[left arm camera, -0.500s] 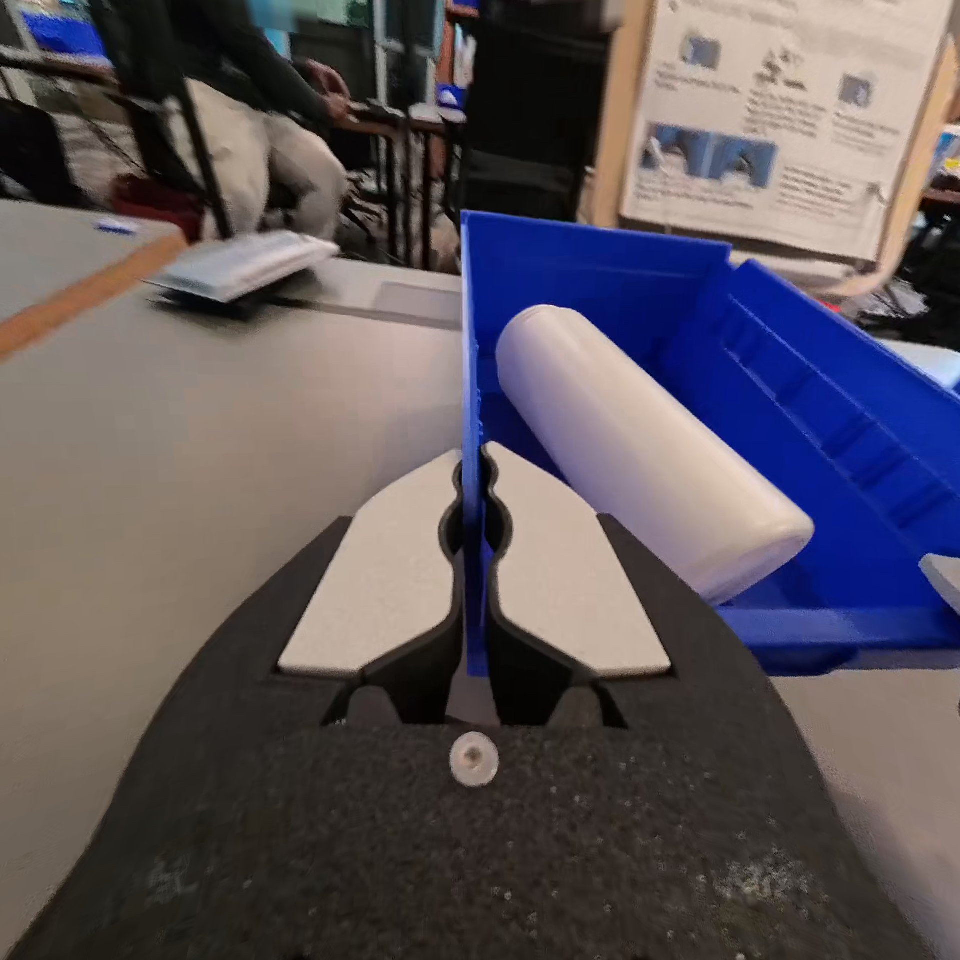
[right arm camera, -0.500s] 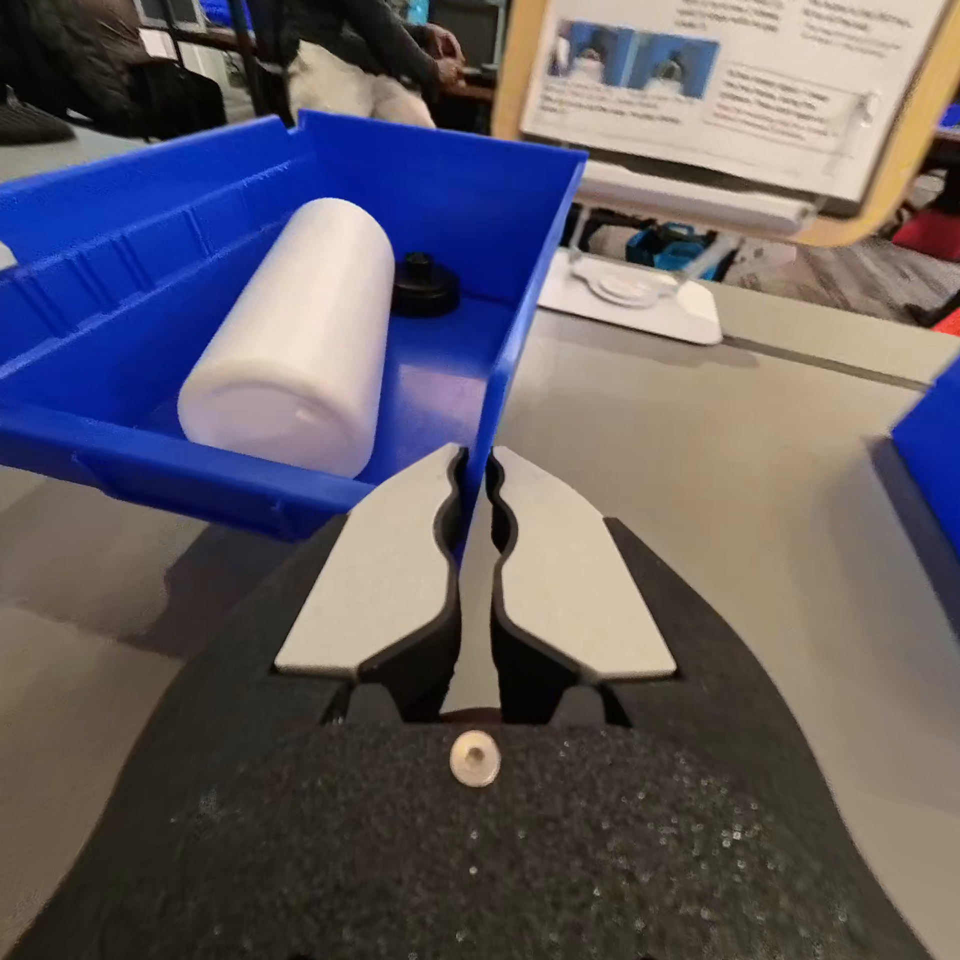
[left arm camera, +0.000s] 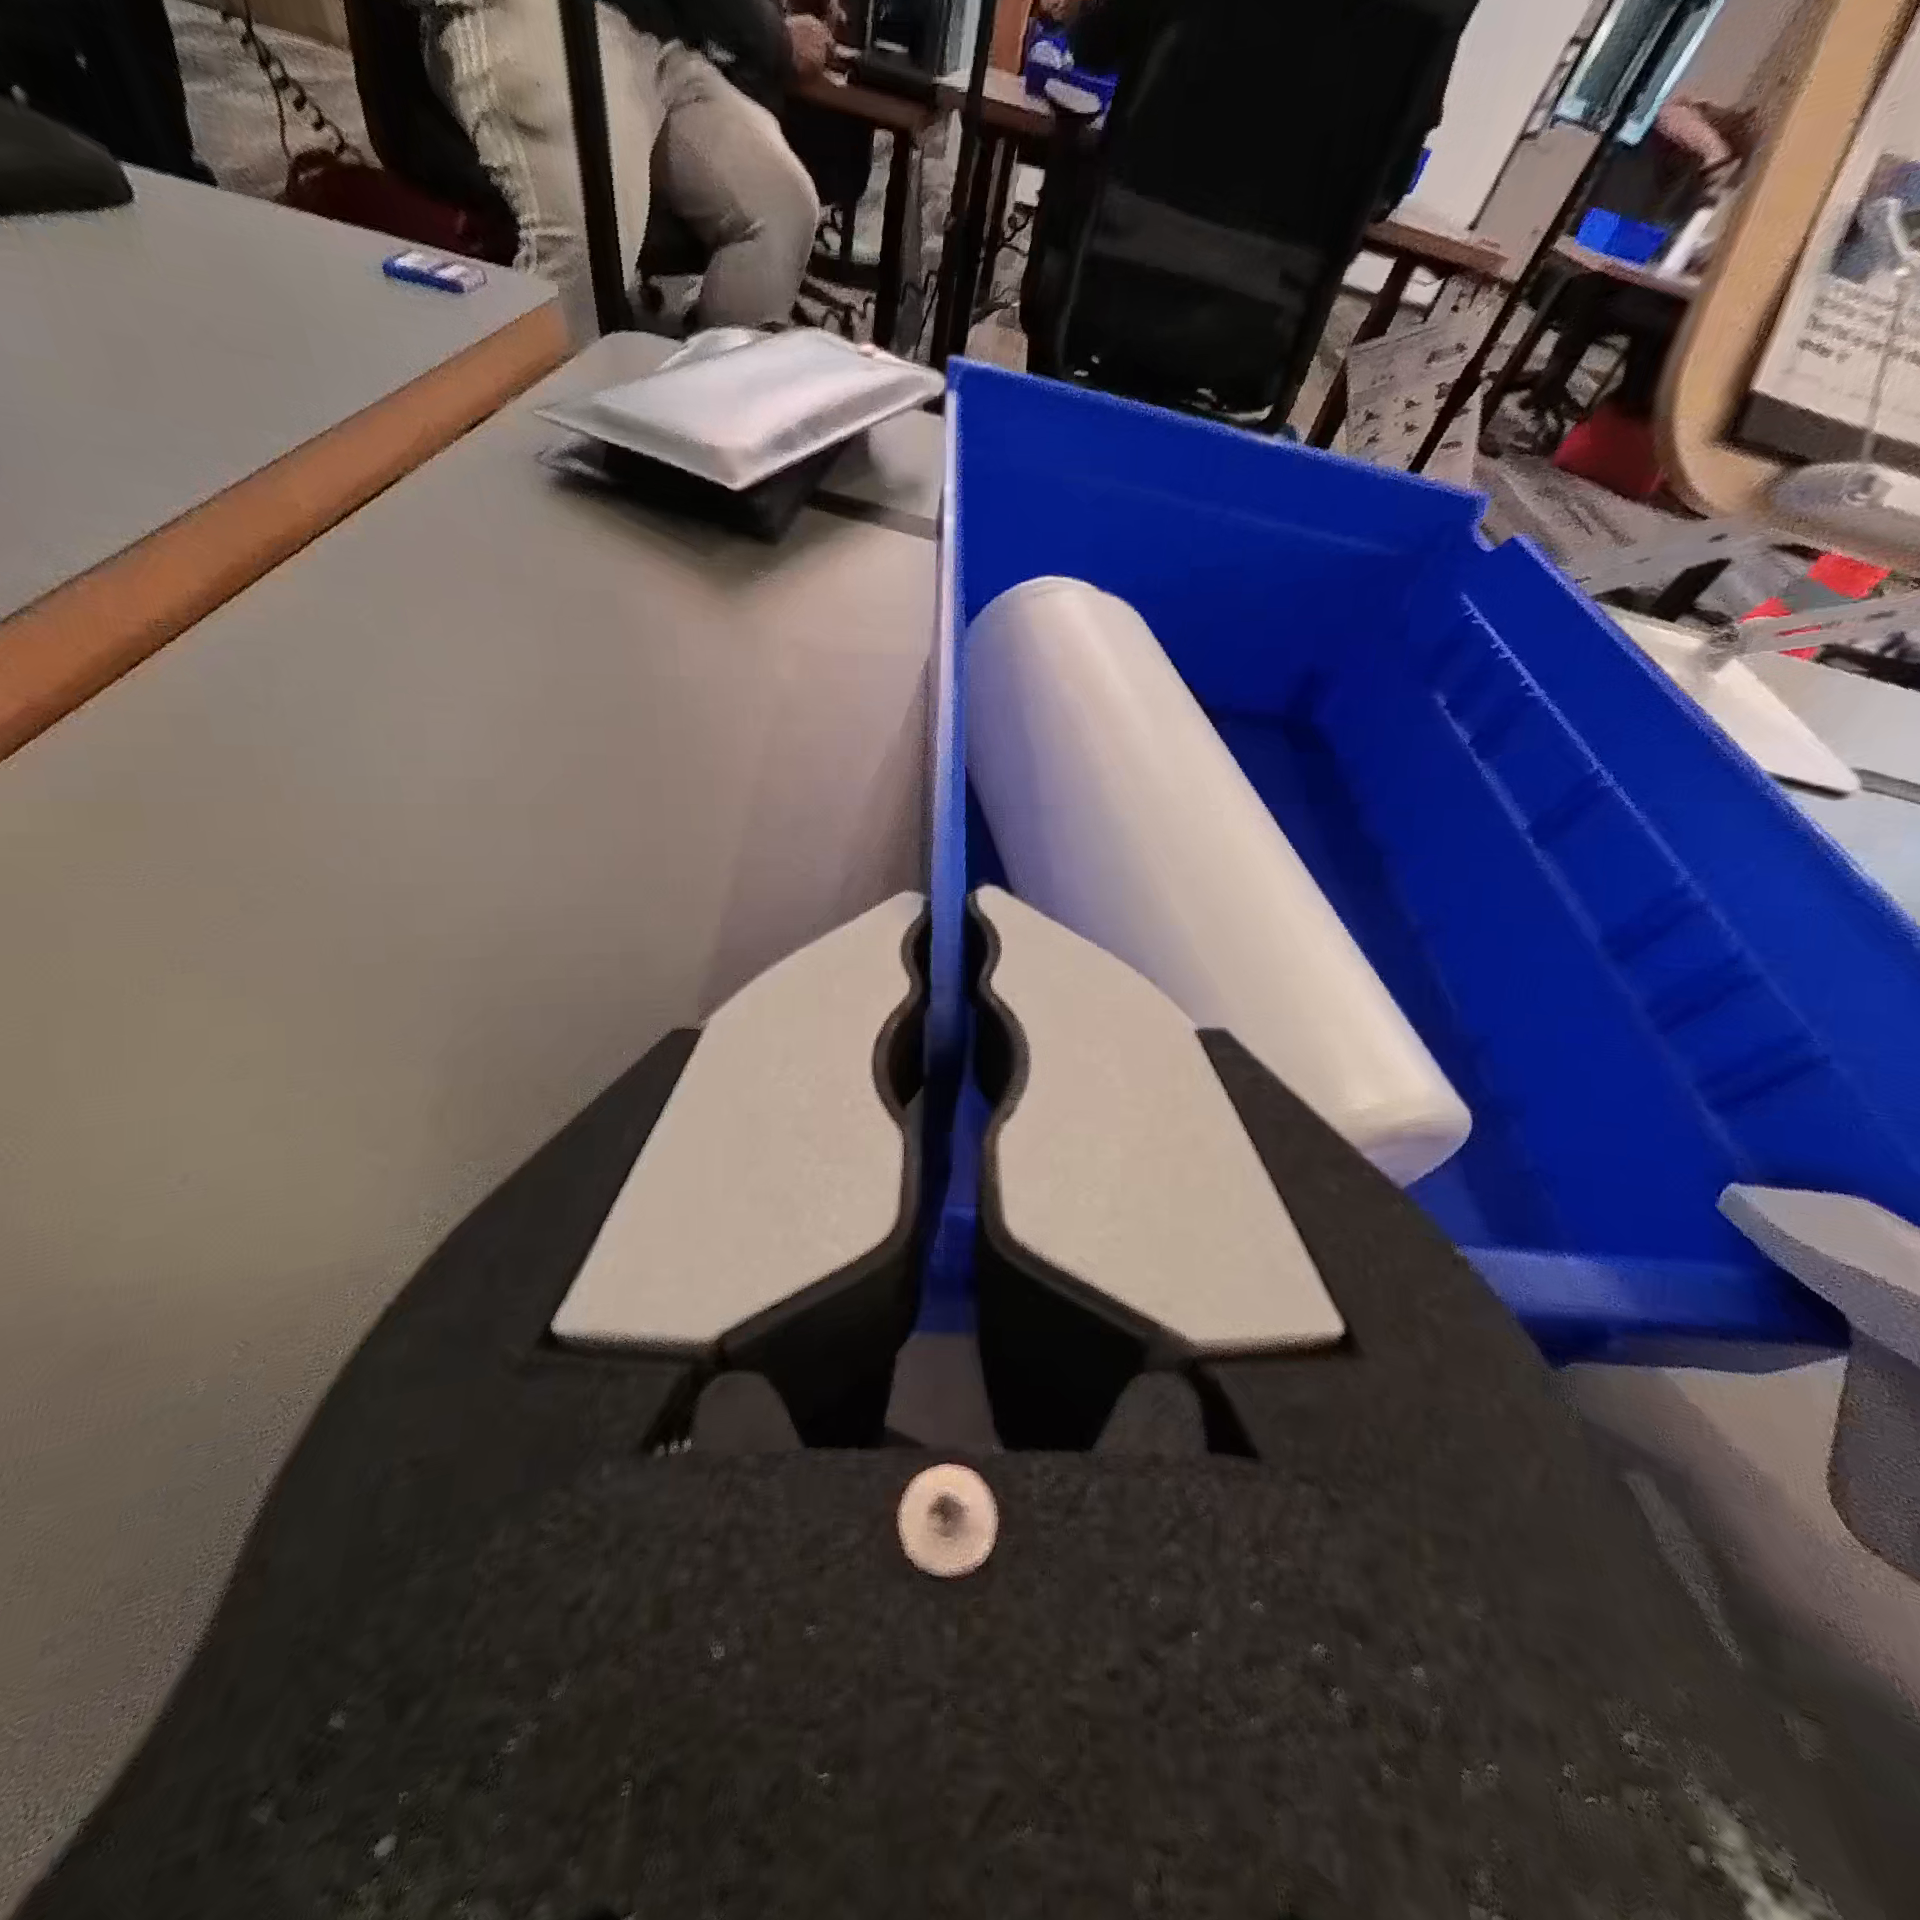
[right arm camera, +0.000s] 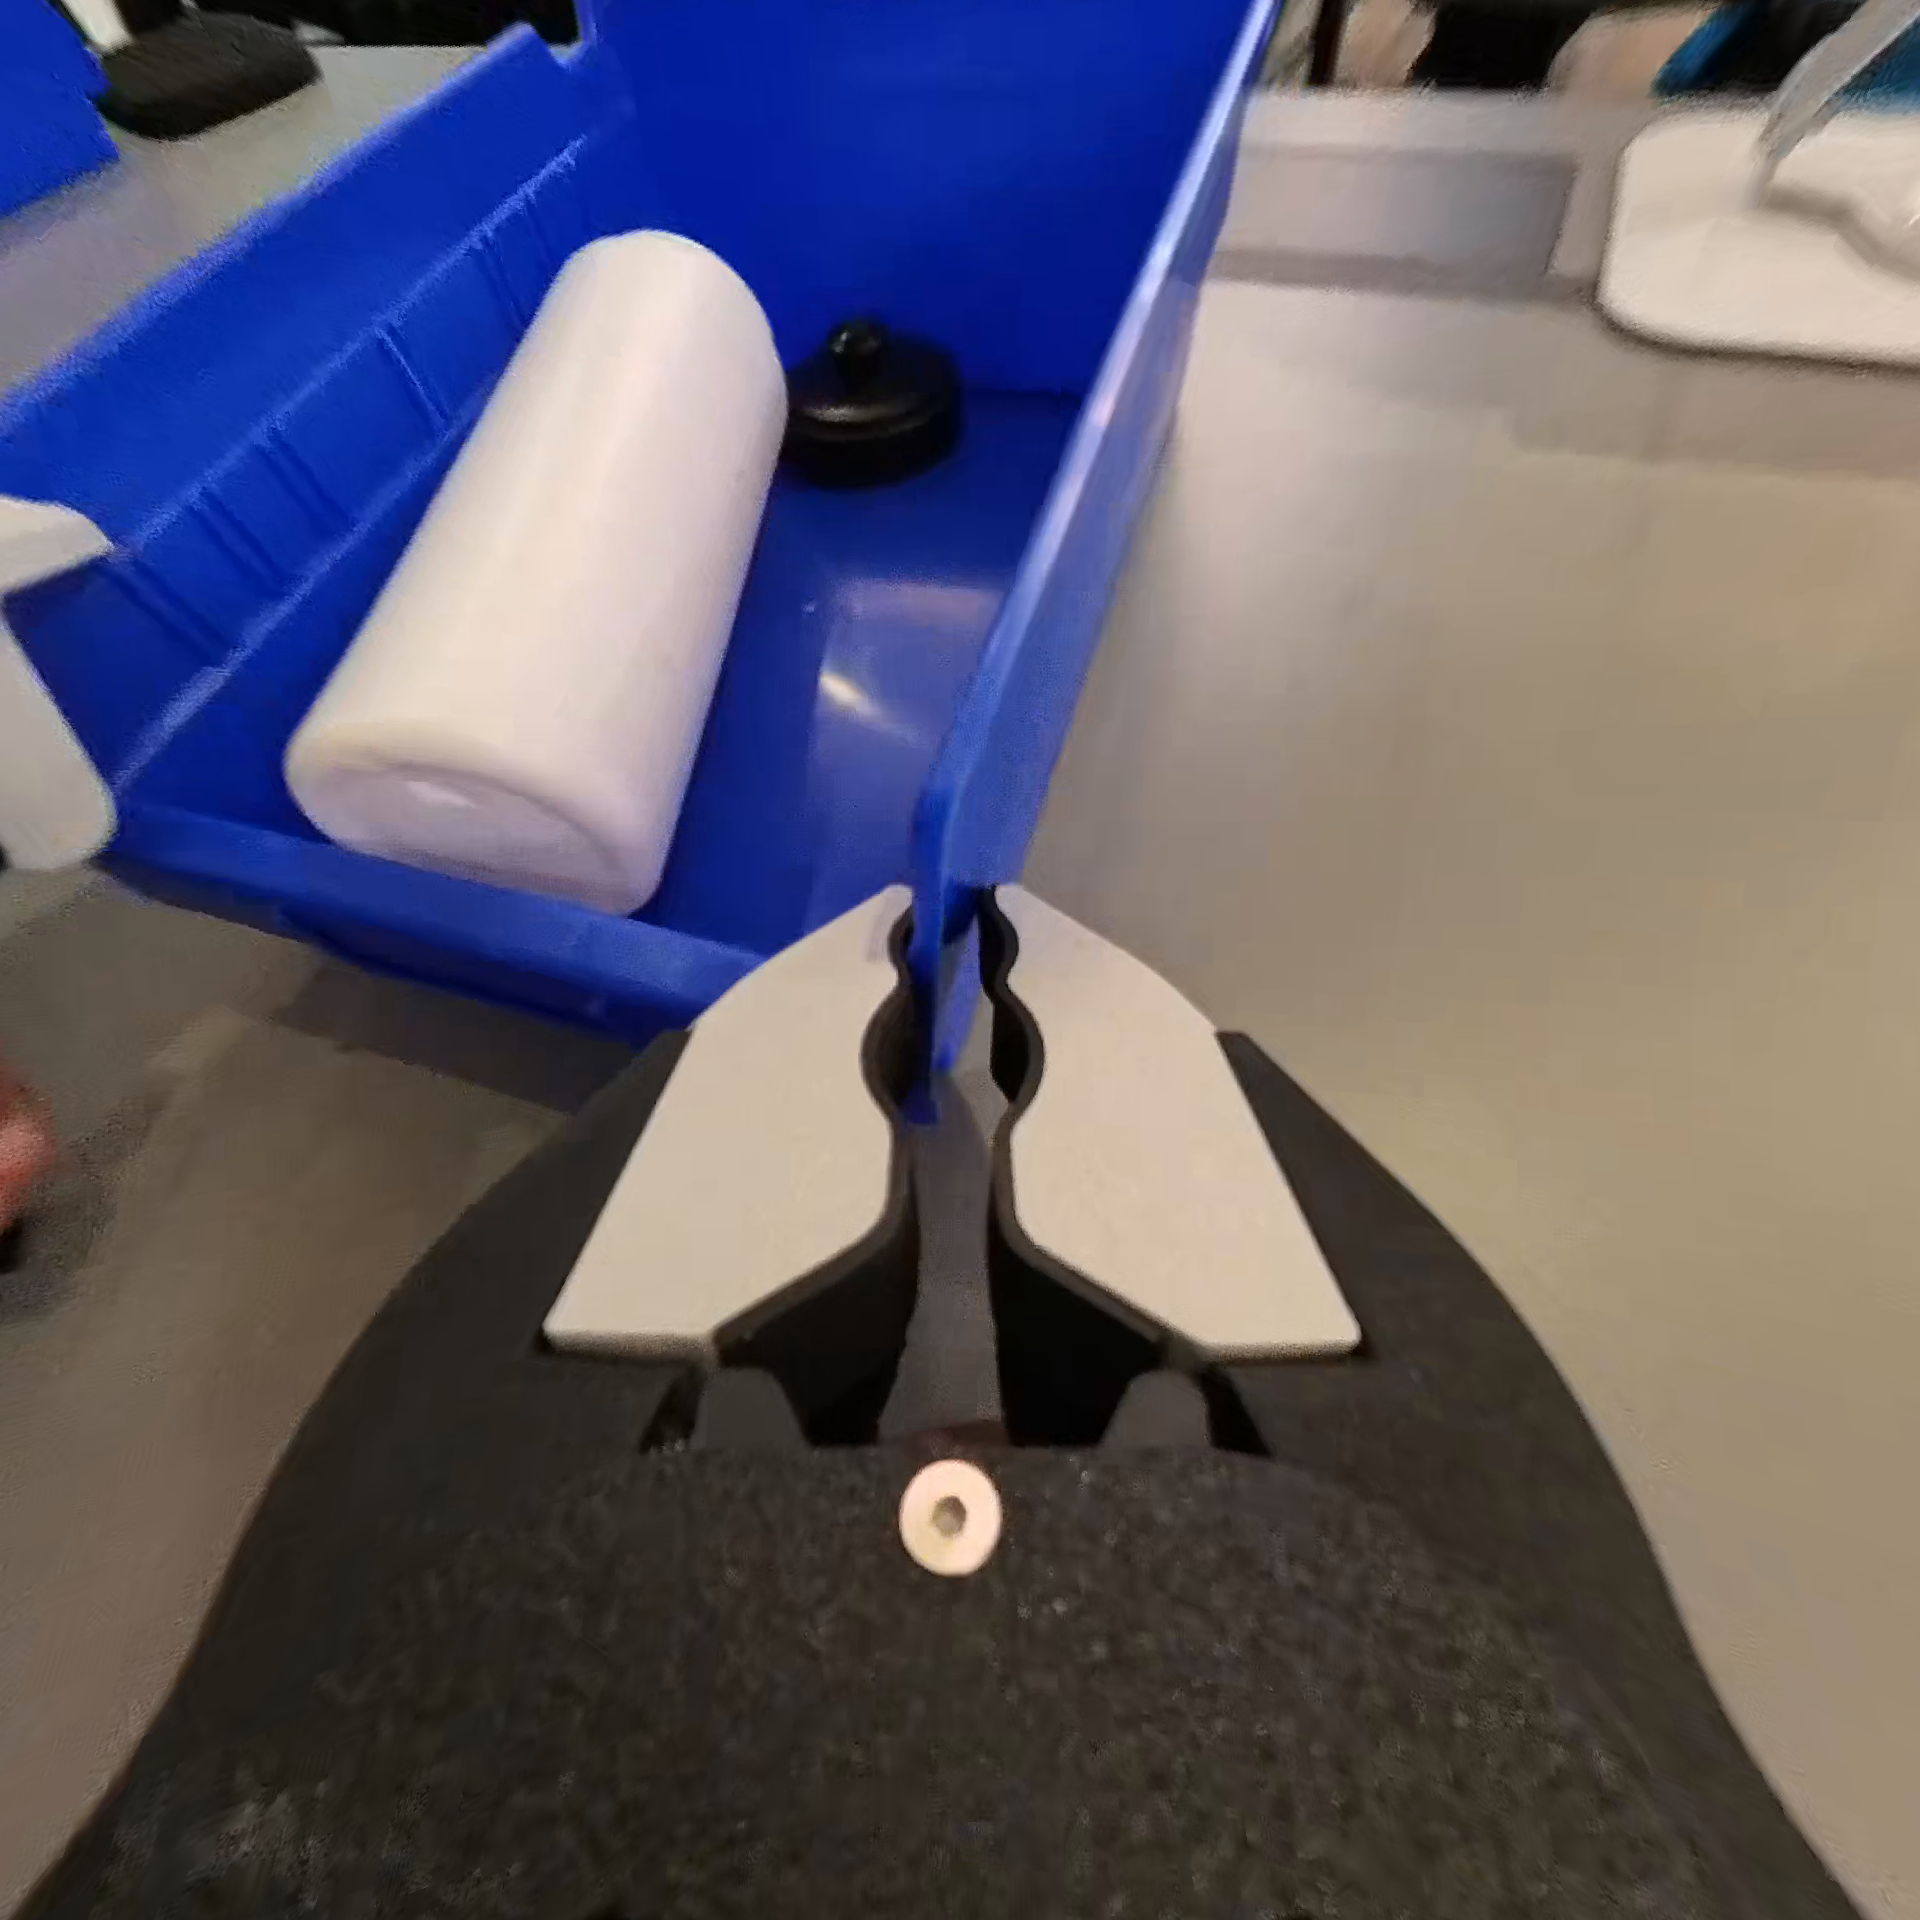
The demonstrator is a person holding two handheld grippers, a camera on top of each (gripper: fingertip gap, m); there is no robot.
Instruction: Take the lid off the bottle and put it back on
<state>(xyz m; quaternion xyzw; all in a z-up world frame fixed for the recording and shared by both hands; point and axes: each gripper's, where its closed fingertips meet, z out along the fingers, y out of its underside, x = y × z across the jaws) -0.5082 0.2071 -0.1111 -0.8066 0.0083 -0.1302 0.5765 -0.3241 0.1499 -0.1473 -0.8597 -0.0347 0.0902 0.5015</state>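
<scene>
Blue bin wall [left arm camera: 940, 790] pinched on both sides — bottle untouched.
Your left gripper [left arm camera: 945, 914] and right gripper [right arm camera: 948, 904] each clamp a bin side wall; beyond them the white bottle [right arm camera: 540, 582] lies in the bin, its black lid [right arm camera: 873, 410] at the far end — nothing of the lid work looks begun.
</scene>
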